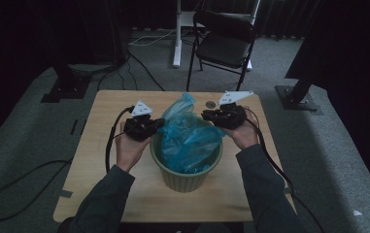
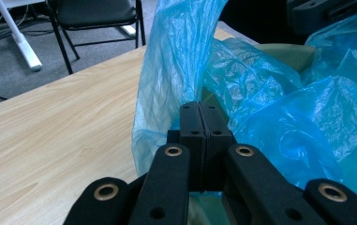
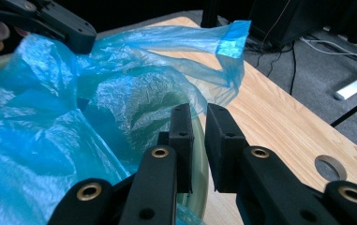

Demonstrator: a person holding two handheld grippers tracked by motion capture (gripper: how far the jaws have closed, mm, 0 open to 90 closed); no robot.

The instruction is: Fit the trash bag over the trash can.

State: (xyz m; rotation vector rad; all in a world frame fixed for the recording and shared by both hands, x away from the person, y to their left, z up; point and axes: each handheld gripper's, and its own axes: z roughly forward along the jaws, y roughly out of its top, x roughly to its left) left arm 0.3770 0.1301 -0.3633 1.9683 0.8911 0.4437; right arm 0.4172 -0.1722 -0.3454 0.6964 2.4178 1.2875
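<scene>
My left gripper sits at the left rim of the green bin, which stands in the middle of the wooden table. Its jaws are pressed together; in the left gripper view the blue plastic bag rises right behind the tips, so I judge it pinches the bag's edge, though I cannot see film between the pads. The bag lies bunched inside the bin, with one loose flap standing up toward the far side of the table.

The step in hand looks to me like spreading the bag's mouth over the rim. To do it well, I should keep the left pinch firm and draw the edge outward and down over the lip, not upward, or the liner lifts out of the bin.

My right gripper is at the right rim with its jaws a small gap apart, holding nothing. In the right gripper view the rim passes just under the tips and the film lies just beyond them. I should reach for a single layer of the edge there and only then close. The thin film could tear if both sides pull hard at once, so I would tension gently and evenly.
</scene>
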